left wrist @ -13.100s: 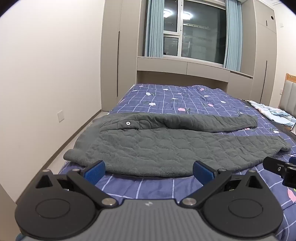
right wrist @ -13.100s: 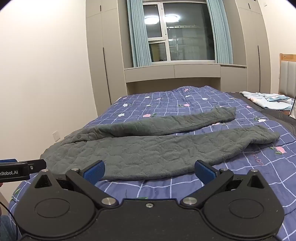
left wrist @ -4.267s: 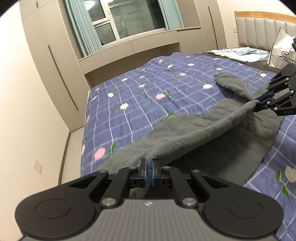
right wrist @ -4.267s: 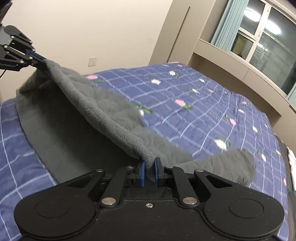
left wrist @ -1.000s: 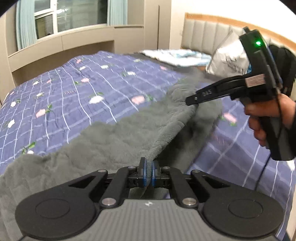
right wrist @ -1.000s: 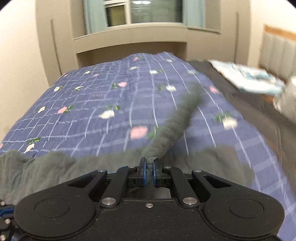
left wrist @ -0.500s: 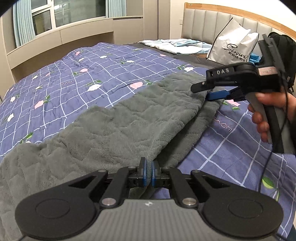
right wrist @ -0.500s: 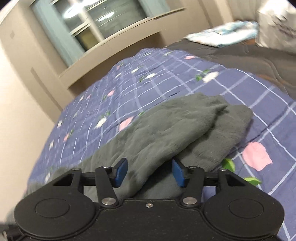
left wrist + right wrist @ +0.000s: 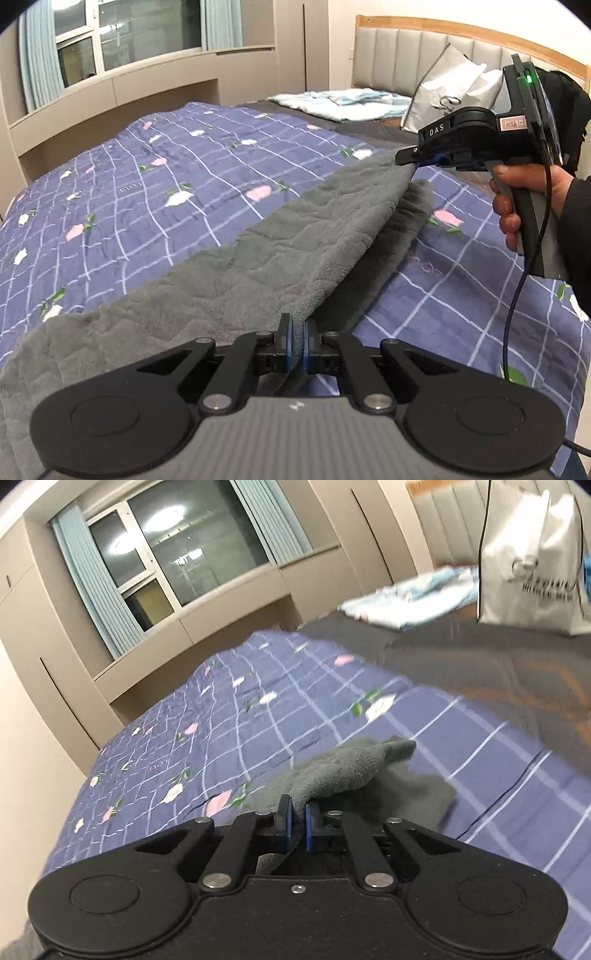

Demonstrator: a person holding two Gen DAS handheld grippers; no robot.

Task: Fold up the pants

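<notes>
The pants are dark grey with a quilted pattern. The bedcover is purple-blue with white check lines and pink and white flowers. Both grippers are black with blue finger pads. The curtains are pale blue.

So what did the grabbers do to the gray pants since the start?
The pants lay flat with both legs spread apart. Both grippers closed on them and carried one leg over onto the other. The right gripper opened briefly, then pinched the leg end again. The left gripper still holds its edge. The bedspread stayed put.
</notes>
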